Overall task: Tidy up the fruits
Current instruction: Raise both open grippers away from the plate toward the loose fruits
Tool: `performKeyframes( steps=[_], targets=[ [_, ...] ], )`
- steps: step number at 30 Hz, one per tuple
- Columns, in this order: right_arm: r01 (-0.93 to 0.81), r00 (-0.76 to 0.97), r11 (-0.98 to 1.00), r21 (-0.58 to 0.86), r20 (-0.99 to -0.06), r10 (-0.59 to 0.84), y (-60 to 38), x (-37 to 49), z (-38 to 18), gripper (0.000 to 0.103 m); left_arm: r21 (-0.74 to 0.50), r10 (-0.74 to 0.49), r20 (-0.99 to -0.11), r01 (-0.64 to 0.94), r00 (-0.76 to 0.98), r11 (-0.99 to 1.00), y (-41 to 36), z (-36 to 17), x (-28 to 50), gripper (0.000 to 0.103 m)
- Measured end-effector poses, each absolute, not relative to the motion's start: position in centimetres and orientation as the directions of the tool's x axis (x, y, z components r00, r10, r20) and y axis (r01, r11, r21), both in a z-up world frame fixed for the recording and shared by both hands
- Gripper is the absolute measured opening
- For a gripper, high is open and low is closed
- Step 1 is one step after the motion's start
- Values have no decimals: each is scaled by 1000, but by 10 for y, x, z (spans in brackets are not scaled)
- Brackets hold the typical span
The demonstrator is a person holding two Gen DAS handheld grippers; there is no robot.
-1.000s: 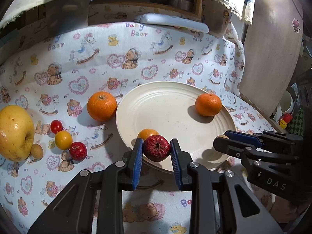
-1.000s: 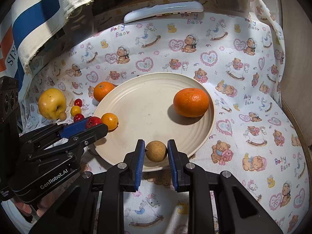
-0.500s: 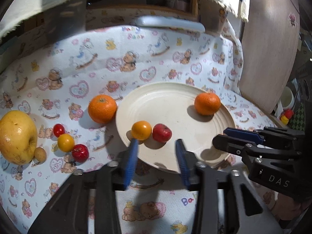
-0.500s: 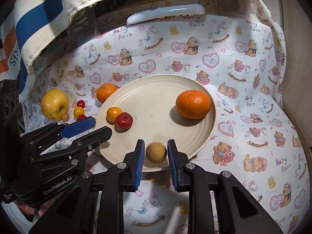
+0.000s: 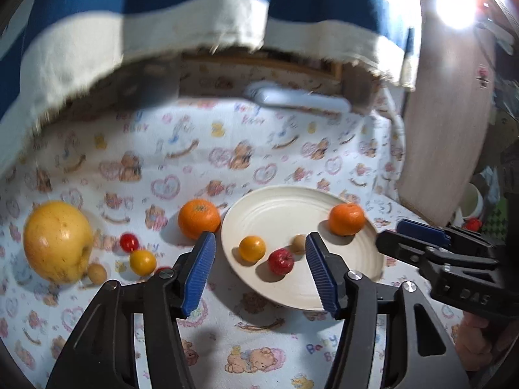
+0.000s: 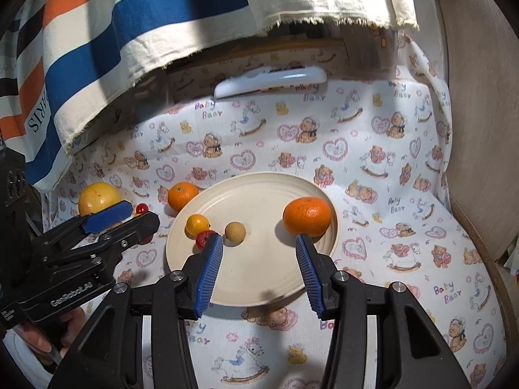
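A cream plate lies on the bear-print cloth. It holds an orange, a small yellow-orange fruit, a small red fruit and a small tan fruit. Left of the plate lie another orange, a big yellow fruit, a red cherry tomato, a yellow tomato and a tan fruit. My left gripper and right gripper hover above the plate's near rim. Their jaws are opening and grip nothing.
A white remote-like bar lies at the back edge of the cloth. A striped blue, white and orange fabric hangs over the back. A wooden panel stands on the right, with a cup beyond it.
The left gripper let go of the red fruit and the right let go of the tan fruit, both onto the plate. Both grippers opened and rose; the tan fruit now lies nearer the plate's middle.
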State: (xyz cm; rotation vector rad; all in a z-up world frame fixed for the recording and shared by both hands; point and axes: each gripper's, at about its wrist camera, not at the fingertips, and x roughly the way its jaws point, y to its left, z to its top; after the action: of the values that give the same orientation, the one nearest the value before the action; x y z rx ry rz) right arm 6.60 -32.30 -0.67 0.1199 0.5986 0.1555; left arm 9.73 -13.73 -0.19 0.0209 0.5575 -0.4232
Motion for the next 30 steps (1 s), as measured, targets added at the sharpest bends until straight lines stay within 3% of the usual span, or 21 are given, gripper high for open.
performKeyframes(
  steps=[5,7,10,13,16,18,20,22,30],
  targets=[
    [-108,849,983,148,-500,169,-321,55,2,49,-67,-391,-429,403,815,913,-129,28,75,64],
    [-123,860,982,143,-479,177,-318,50,7,50,-51,-380,-393,393,838,918,-122,39,64,73],
    [-120,894,988,94,-423,149,-308,37,14,58,-13,-343,-335,360,878,933,-110,50,49,83],
    [-137,908,987,80,-389,157,-301,28,17,60,-17,-327,-302,338,896,941,-95,57,38,93],
    [-147,918,986,83,-359,167,-297,22,18,69,-9,-304,-271,314,913,950,-82,62,30,99],
    [-145,924,986,79,-346,164,-296,20,18,69,3,-286,-253,296,924,955,-73,63,26,102],
    [-144,927,987,76,-338,162,-295,19,18,71,8,-266,-235,275,935,961,-64,62,22,102],
    [-141,931,987,83,-328,161,-295,18,17,85,16,-246,-235,257,940,966,-56,59,21,102],
    [-127,941,990,67,-308,142,-293,18,13,87,-1,-178,-266,184,947,983,-18,47,26,102]
  ],
)
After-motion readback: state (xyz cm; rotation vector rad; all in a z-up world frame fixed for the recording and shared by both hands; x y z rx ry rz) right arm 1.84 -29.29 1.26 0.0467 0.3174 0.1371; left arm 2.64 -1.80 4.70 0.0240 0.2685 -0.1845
